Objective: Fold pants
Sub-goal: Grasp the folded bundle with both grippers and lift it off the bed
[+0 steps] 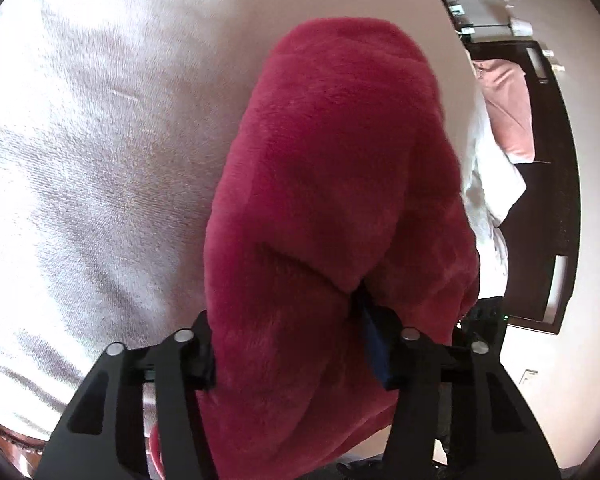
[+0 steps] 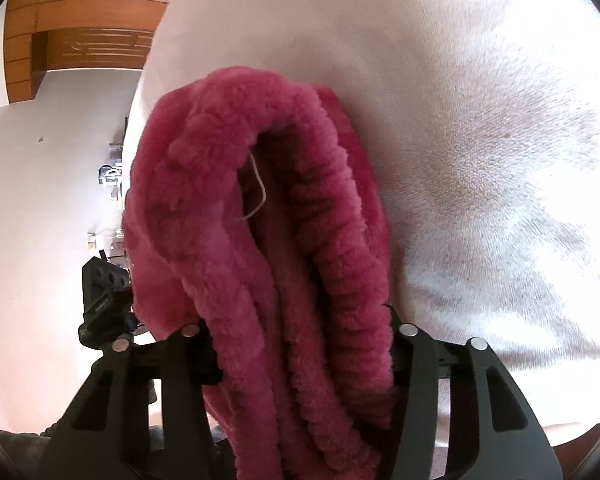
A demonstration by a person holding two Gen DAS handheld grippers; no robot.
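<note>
Gripping the pants, the left gripper has its fingers closed onto a thick bunch of red fleece that fills the centre of the left wrist frame. One blue pad shows at lower centre, pressed into a crease. The right gripper is likewise clamped on the pants; its fingers pinch several stacked layers of ribbed waistband at lower centre. A loose white thread hangs inside the waistband opening. Behind the fabric, a white fleece blanket fills the left of the left wrist frame. Upper right there: a pink pillow against a dark headboard. Upper left of the right wrist frame: wood panelling.
</note>
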